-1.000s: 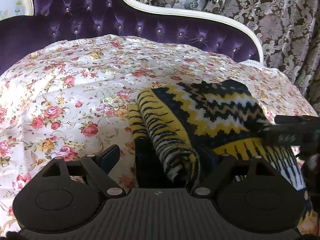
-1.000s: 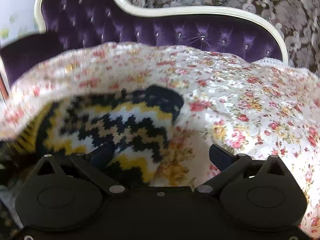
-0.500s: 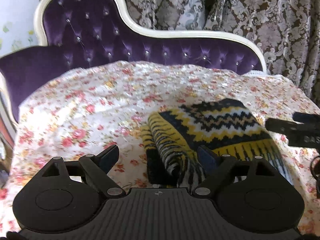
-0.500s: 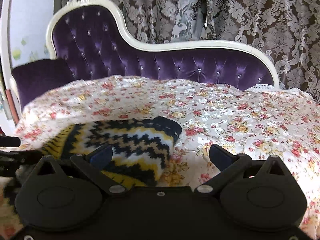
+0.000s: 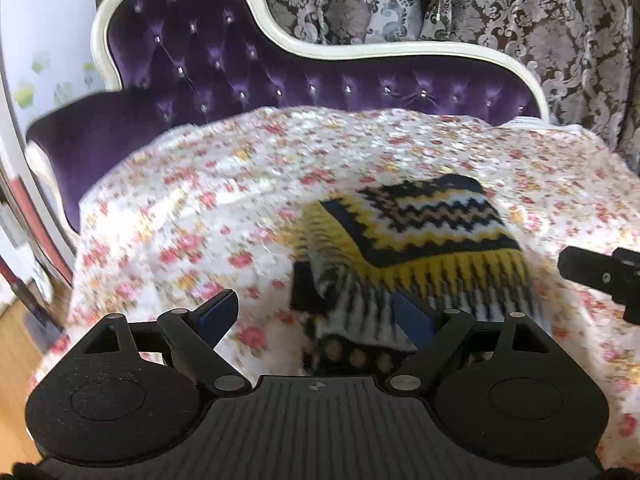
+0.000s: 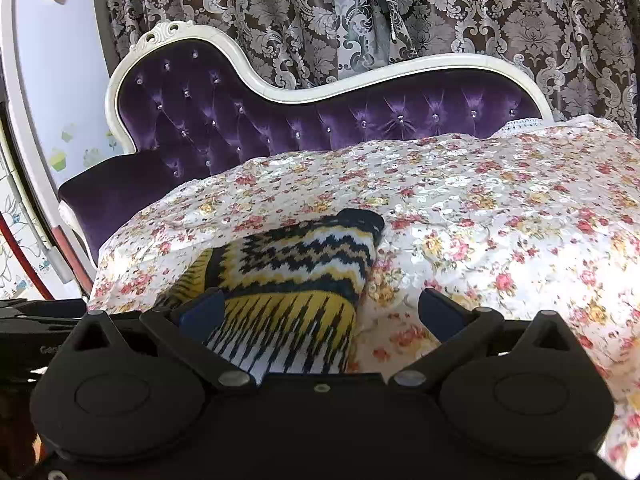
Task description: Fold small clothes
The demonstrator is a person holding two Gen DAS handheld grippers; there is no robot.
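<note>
While spread wide: left gripper (image 5: pixel 316 314) | right gripper (image 6: pixel 320 310) | both empty

Ahead of both tongs, the sweater (image 6: pixel 296 272) is a coarse, matt knit. The floral cover (image 6: pixel 500 216) under it is smooth cloth with a satin sheen. Beyond stand the sofa back (image 6: pixel 320 128) in tufted velvet, its glossy painted frame (image 5: pixel 360 50), and woven damask curtains (image 6: pixel 480 8).

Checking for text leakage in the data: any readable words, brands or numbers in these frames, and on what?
"Ge...": pale lettering on the left gripper body at the right wrist view's left edge; the rest is cut off and unreadable.
Knit garment, floral cover, sofa, curtain: patterns only, no text.
Wall stickers: pictures, no words.
</note>
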